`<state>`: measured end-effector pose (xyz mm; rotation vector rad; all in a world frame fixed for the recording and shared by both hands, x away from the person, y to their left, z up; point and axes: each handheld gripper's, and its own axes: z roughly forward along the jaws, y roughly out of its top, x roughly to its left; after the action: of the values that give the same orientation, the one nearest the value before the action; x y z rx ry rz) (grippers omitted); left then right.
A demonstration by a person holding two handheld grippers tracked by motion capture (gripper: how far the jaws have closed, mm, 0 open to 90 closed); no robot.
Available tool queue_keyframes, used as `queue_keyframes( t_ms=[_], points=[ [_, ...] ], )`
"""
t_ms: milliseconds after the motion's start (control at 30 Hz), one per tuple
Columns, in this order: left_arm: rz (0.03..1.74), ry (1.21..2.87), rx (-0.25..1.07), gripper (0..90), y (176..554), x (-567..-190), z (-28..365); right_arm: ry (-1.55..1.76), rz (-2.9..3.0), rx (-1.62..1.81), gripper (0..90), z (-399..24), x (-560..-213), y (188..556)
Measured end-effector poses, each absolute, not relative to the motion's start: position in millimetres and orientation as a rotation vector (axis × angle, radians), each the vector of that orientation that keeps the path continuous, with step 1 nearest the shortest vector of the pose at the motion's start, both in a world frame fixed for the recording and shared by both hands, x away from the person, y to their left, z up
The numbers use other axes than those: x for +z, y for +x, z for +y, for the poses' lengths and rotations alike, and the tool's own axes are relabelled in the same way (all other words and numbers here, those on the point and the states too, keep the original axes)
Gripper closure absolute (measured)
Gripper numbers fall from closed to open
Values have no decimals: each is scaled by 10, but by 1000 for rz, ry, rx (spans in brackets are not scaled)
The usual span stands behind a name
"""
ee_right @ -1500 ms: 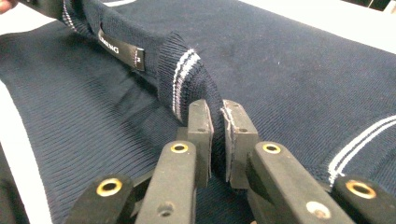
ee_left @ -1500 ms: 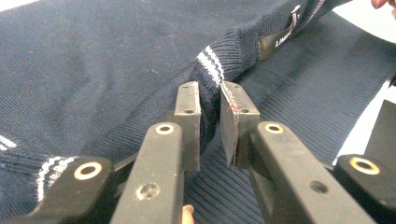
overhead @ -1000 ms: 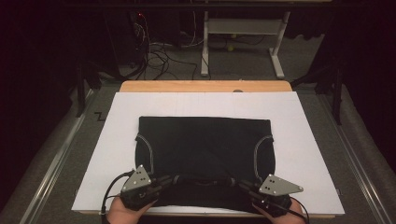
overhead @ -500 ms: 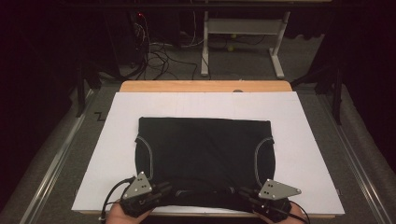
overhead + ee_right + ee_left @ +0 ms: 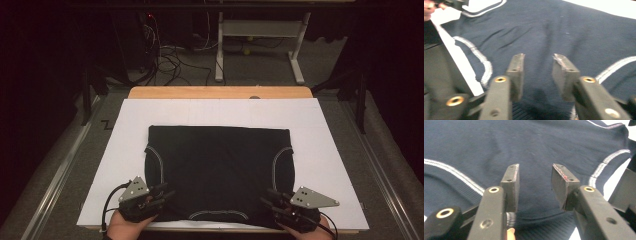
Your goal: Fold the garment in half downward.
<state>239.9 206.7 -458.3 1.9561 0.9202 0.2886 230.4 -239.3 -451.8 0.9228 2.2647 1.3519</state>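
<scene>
Left tool (image 5: pixel 162 192) and right tool (image 5: pixel 272 202) sit at the near corners of the dark garment (image 5: pixel 217 170) — both have just been opening, jaws now parted, nothing clamped, cloth lying beneath the gaps. The garment lies flat, white-piped seams up, on the white sheet (image 5: pixel 330 150) covering the counter (image 5: pixel 220 92); cables (image 5: pixel 170 55) trail across the floor beyond.

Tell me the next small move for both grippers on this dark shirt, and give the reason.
Probably draw both grippers back off the near edge. The jaws of the left gripper and right gripper have just been opening, and nothing is pinched between them now. The dark shirt lies flat on the white sheet, its folded edge squared, so this fold looks done.
</scene>
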Motion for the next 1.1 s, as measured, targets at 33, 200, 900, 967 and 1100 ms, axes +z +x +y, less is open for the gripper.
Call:
queue_keyframes(
  t_ms=[33,200,900,967,1100],
  points=[
    [926,1946,300,517,2414,-4592,2091,934,2254,1344,575,-2401,-4526,2319],
    [965,1916,376,420,2500,-4626,2227,1015,2204,1322,437,-2447,-4577,2404],
    [1113,1816,446,164,2660,-4601,2709,1201,2052,1276,0,-2574,-4629,2645],
    [1129,1806,462,118,2664,-4584,2718,1203,2050,1270,0,-2580,-4627,2649],
    [1129,1819,439,0,2682,-4555,2706,1208,2045,1264,0,-2586,-4630,2654]
  ],
)
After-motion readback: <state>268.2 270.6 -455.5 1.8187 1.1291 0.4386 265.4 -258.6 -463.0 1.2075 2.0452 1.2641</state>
